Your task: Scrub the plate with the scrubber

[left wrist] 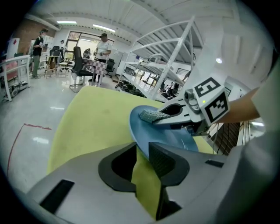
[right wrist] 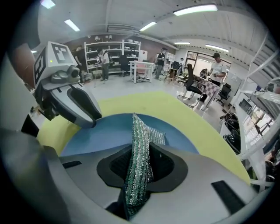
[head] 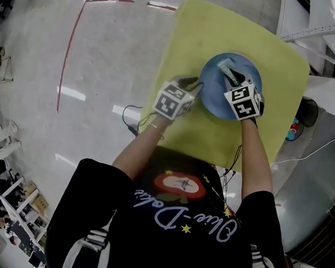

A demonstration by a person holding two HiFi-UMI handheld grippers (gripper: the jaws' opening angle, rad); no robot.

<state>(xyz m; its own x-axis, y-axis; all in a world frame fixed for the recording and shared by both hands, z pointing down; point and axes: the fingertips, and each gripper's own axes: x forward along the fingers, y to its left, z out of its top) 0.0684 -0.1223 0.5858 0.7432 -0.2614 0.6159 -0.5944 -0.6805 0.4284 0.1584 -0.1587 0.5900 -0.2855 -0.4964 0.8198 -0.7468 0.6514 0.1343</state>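
Note:
A blue plate [head: 214,89] lies on the yellow table [head: 222,25]. My left gripper [head: 197,88] is at the plate's left rim. In the left gripper view the rim of the plate [left wrist: 175,138] runs in between the jaws, and my left gripper [left wrist: 141,151] stands shut on it. My right gripper [head: 232,77] hangs over the plate's far half, shut on a silver-green mesh scrubber [head: 226,66]. In the right gripper view the scrubber [right wrist: 140,148] stands upright between the pads of that gripper [right wrist: 139,168], above the plate [right wrist: 100,131], with the left gripper [right wrist: 94,120] at the rim.
A red tape line [head: 70,53] marks the floor left of the table. A black cable [head: 128,119] hangs by the table's left edge. White metal racks [left wrist: 175,57] stand to the right. People and office chairs [right wrist: 192,83] are far off.

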